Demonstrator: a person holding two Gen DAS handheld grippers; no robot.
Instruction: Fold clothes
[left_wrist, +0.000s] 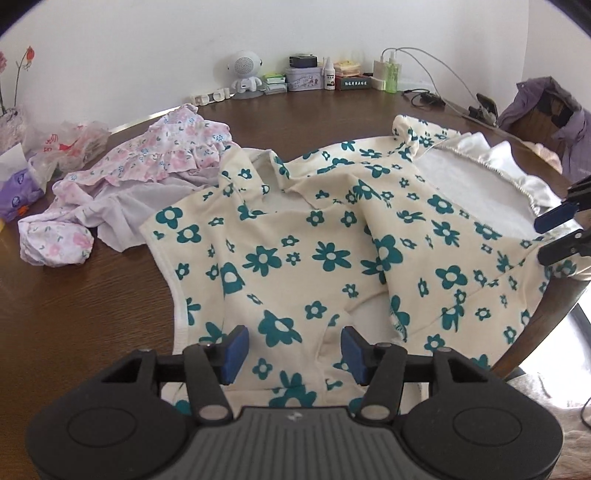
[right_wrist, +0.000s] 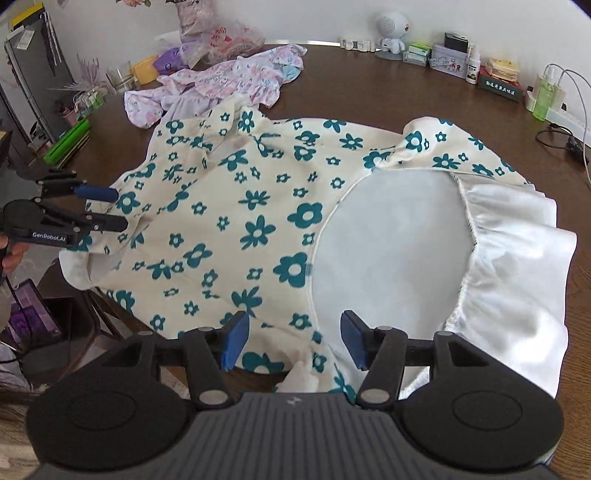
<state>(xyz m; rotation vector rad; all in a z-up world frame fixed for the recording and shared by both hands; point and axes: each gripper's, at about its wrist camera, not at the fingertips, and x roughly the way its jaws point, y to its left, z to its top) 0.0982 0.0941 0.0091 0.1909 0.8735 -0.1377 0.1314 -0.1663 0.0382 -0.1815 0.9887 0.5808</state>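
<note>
The dress (left_wrist: 332, 236), cream with teal flowers, is lying spread across the brown table (left_wrist: 74, 314), filling the centre of both views. In the left wrist view its long axis is running from the lower centre toward the upper right, where the white lining (left_wrist: 476, 184) is showing at the open end. In the right wrist view the open end with its white ruffle (right_wrist: 517, 266) is pointing toward the right edge of the frame, and the narrower end is lying at the upper left.

The left gripper (left_wrist: 293, 349) is standing with its jaws apart, the blue pads (left_wrist: 236, 350) on either side of a raised fold at the near hem; the pads are not pressing the fabric. The right gripper (right_wrist: 293, 338) is likewise standing with jaws apart above the near edge, at the seam between print and lining.

Left wrist view, left to right: a plastic bag (left_wrist: 62, 144) is lying at the upper left, a pink floral garment (left_wrist: 147, 173) is crumpled just beside the dress, touching its upper left edge. A white robot figure (left_wrist: 243, 74), boxes and bottles are lining the wall at the top centre. Cables (left_wrist: 432, 85) and a purple garment (left_wrist: 554, 114) are sitting at the upper right.
</note>
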